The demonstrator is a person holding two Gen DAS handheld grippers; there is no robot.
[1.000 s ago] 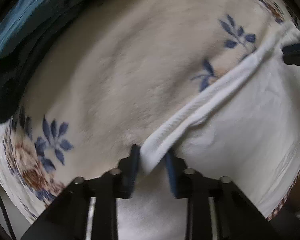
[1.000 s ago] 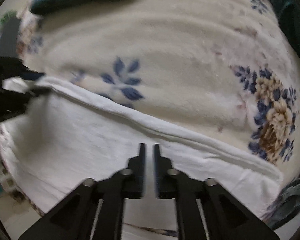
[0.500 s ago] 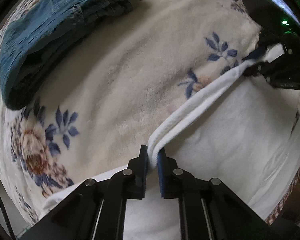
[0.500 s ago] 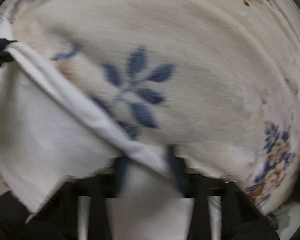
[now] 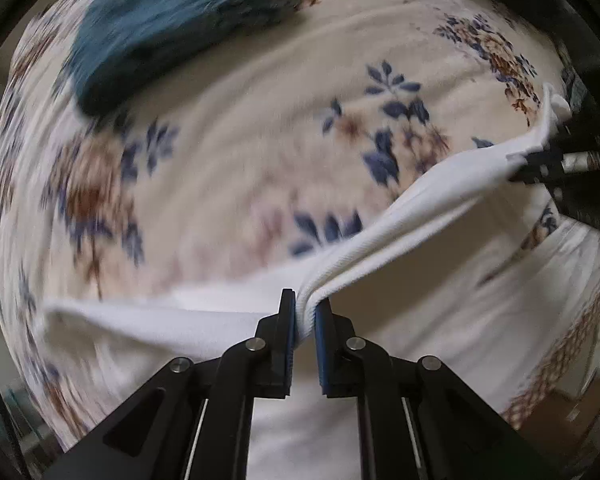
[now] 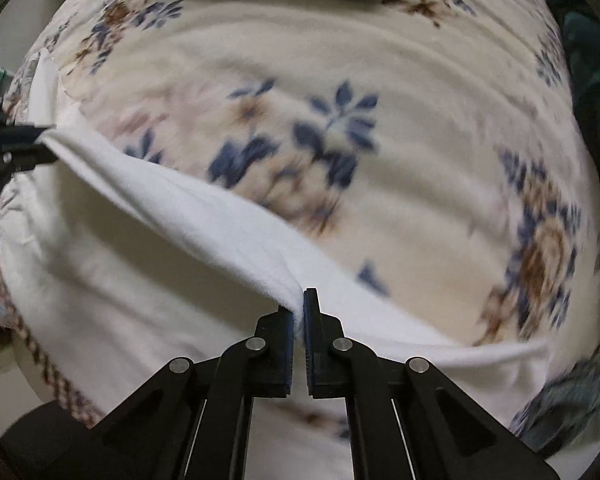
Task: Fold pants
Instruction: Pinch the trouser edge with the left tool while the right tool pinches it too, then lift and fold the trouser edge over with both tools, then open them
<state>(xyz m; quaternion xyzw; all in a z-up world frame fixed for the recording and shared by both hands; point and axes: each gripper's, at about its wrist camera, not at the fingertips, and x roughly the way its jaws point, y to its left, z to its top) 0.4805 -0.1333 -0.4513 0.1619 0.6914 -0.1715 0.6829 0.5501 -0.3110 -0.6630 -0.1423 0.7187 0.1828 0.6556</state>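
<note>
- The left gripper [image 5: 305, 309], black with blue-lined pads, is clenched on a bunched edge of the white knitted cotton pants [image 5: 400, 216].
- From its tips that edge runs taut up and to the right, to the right gripper [image 5: 518, 168].
- The right gripper [image 6: 299, 307] has just been closing and now pinches the same white edge between its pads.
- From there the fabric stretches up and left to the left gripper [image 6: 46, 140].
- The rest of the pants hangs slack below both tools, over a cream fleece blanket with blue and brown flowers [image 6: 380, 60].
- A folded blue denim garment [image 5: 172, 28] lies on the blanket, far ahead and left of the left gripper.
</note>
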